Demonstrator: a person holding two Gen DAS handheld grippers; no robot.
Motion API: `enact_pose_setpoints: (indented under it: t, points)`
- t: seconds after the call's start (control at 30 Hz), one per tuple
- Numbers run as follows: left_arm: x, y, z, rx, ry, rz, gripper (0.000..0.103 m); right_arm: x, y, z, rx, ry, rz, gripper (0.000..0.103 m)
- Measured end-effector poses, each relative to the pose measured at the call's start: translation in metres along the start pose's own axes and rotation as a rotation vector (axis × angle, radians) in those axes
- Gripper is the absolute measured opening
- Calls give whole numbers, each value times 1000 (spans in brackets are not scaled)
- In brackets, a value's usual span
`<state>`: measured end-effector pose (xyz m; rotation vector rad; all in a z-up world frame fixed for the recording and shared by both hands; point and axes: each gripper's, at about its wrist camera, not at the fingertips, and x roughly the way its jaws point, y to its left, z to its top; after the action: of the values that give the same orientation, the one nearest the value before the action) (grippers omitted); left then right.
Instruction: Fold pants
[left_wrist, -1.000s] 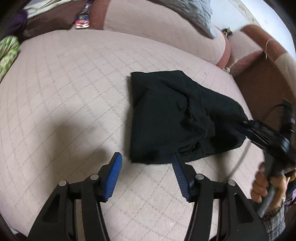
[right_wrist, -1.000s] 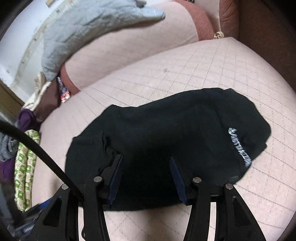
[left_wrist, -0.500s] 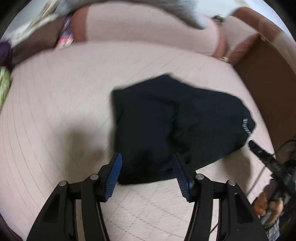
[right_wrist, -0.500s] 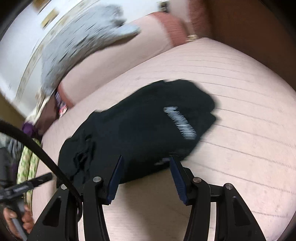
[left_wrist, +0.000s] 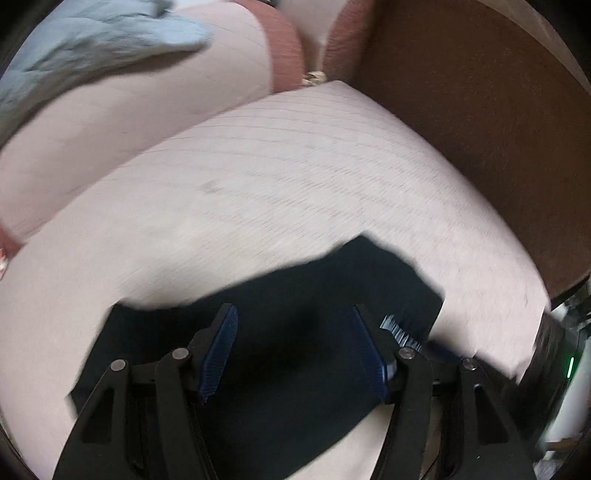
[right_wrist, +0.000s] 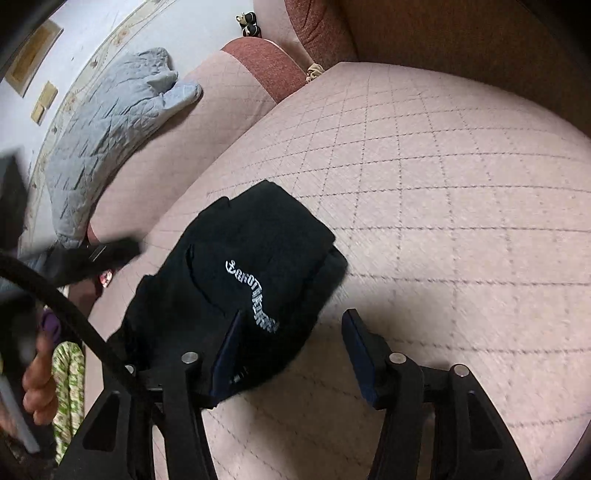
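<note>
One pair of black pants (right_wrist: 240, 266), soft knit folded into a compact bundle, is lying on the pink quilted sofa seat (right_wrist: 424, 192). Only the right wrist view is showing its silver lettering (right_wrist: 253, 295) sharply, plus a grey quilted blanket (right_wrist: 107, 129). The left gripper (left_wrist: 295, 332) and right gripper (right_wrist: 291, 339) are both gaping wide, gripping nothing.

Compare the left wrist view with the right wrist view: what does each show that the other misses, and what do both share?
Only the left wrist view: the left claw, open, low over the black pants, and blurred equipment with a green light at the right edge.

Only the right wrist view: the right claw, open, at the pants' near edge; the white lettering sharply; the person's hand; the wall.

Both: the folded pants on the quilted pink cushion and the grey quilted cloth on the backrest.
</note>
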<state>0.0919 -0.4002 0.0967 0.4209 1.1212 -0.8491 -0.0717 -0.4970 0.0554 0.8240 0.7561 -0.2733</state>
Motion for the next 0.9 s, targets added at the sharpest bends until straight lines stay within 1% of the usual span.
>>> enact_pose_setpoints:
  t: [0.1,0.13,0.2,0.27,0.33,0.37,0.4,0.47,0.5,0.63,0.77,0.9]
  points:
    - [33,-15,25,4,39,-59,62,6,5,-2,-10,-25,-4,65]
    - [45,-20,30,10,59,-65,62,8,8,-3,-27,-34,-13,65]
    - [68,-30,38,36,97,-52,62,11,11,-4,-45,-51,-23,65]
    - [84,-38,40,69,141,-44,62,15,15,-4,-57,-62,-30,63]
    - [89,-44,37,104,149,-29,54,17,16,-2,-57,-56,-32,35]
    - [87,-45,35,116,142,-21,39,18,12,-1,-40,-38,-18,31]
    - [83,-43,33,115,132,-20,33,18,9,1,-11,-27,-4,24]
    - [70,-33,29,80,116,-55,25,16,8,2,-2,-10,15,21]
    - [59,-28,26,62,101,-70,23,12,13,2,-20,-15,17,20]
    - [13,-6,10,19,14,-100,22,-8,45,-3,-133,-69,21,19]
    - [-36,27,-9,-55,-69,-133,20,-24,87,-12,-243,-82,51,19]
    - [-78,81,-38,-168,-150,-167,20,-29,145,-29,-393,-60,88,18]
